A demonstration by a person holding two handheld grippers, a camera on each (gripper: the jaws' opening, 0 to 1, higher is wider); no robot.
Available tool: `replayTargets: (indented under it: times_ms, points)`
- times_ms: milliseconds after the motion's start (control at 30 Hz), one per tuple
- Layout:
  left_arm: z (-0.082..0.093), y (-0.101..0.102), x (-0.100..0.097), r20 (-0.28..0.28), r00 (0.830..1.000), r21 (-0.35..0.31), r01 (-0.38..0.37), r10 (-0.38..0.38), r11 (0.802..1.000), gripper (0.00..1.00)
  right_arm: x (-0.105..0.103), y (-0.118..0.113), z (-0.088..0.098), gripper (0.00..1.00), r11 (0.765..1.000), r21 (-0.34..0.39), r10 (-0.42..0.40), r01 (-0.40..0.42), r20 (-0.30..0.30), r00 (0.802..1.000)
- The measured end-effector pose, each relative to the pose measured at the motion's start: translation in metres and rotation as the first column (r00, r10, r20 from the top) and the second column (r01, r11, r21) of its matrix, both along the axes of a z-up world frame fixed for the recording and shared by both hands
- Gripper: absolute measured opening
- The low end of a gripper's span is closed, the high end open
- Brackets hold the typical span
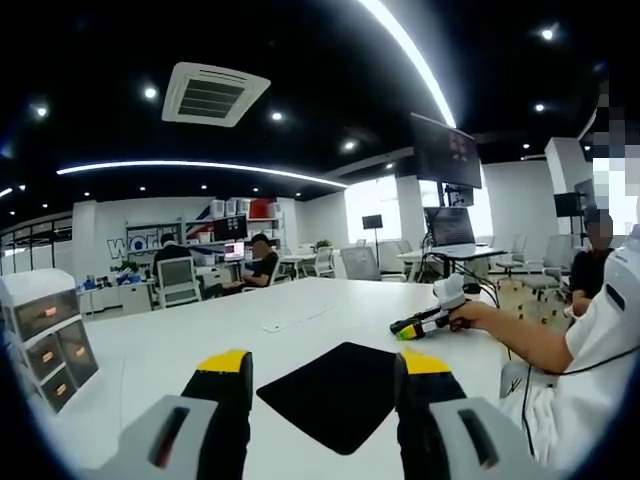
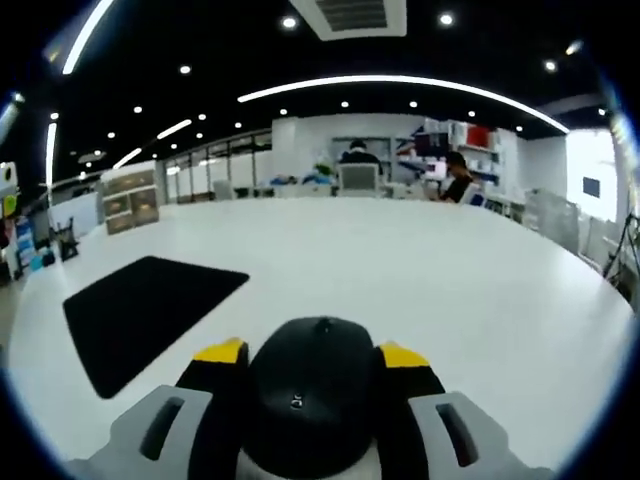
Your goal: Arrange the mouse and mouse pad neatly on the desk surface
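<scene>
Right gripper [image 2: 311, 352] fingers hold the mouse [image 2: 312, 395] above the surface [image 2: 420, 270]; mouse pad [image 2: 140, 310] lies left. Left gripper [image 1: 325, 365] fingers wide. Step: carrying. Next: set mouse squarely on pad.

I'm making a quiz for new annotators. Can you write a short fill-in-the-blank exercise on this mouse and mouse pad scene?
1. The right gripper is shut on the black ____.
2. The left gripper is open and holds ____.
3. The mouse pad lies flat on the white ____.
4. The colour of the mouse pad is ____.

Missing words: mouse; nothing; desk; black
</scene>
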State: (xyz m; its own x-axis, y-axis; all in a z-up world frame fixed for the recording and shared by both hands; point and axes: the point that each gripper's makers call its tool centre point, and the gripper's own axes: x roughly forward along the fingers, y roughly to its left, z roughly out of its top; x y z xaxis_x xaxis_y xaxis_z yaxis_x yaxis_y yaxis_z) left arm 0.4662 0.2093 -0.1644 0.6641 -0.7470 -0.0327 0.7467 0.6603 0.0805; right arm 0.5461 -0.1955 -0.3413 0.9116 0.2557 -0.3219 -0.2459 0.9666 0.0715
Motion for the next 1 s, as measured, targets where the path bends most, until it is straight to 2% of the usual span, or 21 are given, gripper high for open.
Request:
replayTargets:
  times_ms: [100, 233, 533, 1000]
  points:
    - [-0.001, 0.0, 0.001, -0.001, 1.0, 0.002, -0.003, 0.003, 1.0, 0.57, 0.0, -0.001, 0.005, 0.47, 1.0, -0.001, -0.01, 0.01, 0.02, 1.0]
    - [-0.001, 0.0, 0.001, -0.002, 1.0, -0.002, -0.003, 0.003, 1.0, 0.57, 0.0, 0.0, 0.011, 0.46, 0.999, -0.046, -0.004, 0.006, 0.042, 0.999]
    - [-0.001, 0.0, 0.0, -0.003, 1.0, 0.0, -0.005, 0.005, 1.0, 0.57, 0.0, 0.004, 0.022, 0.46, 0.999, -0.038, 0.004, -0.002, 0.067, 0.998]
    - [0.0, 0.001, 0.0, 0.0, 1.0, -0.005, -0.005, 0.005, 1.0, 0.57, 0.0, 0.004, 0.022, 0.46, 1.0, -0.013, 0.0, 0.001, 0.059, 0.998]
